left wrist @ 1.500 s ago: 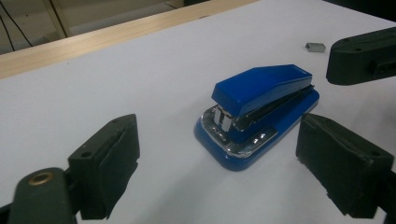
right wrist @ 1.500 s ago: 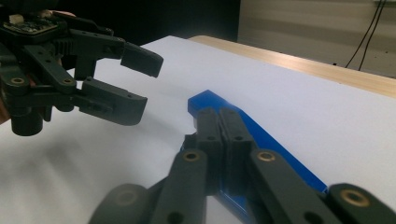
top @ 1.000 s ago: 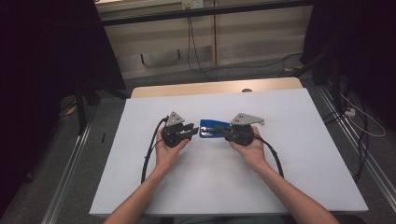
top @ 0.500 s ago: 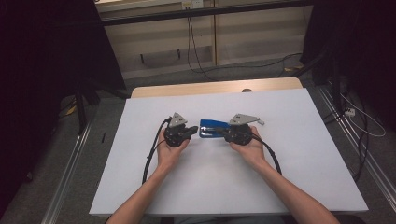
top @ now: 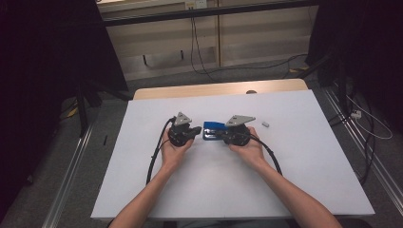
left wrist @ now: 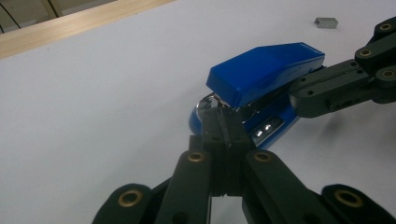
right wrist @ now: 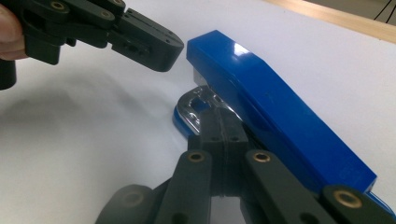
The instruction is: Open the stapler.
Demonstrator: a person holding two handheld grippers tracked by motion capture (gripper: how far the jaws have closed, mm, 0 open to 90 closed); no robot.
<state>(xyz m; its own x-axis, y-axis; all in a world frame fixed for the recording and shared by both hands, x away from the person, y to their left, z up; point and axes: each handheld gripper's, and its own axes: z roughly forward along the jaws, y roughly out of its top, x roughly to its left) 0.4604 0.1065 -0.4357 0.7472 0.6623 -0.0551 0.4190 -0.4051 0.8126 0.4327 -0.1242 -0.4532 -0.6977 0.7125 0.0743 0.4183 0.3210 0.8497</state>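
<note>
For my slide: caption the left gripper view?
Closed left gripper meets the blue stapler nose, right gripper alongside.

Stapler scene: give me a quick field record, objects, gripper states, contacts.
surface: white table, wooden strip along its far edge
main object: blue stapler, lid raised off its metal base
small object: grey staple block, on the table, to the right of the stapler and apart from it
left gripper: fingers together, tips at the metal front end of the stapler; contact cannot be told
right gripper: fingers together, reaching under the raised lid along the metal base
hands: one on each gripper, either side of the stapler
</note>
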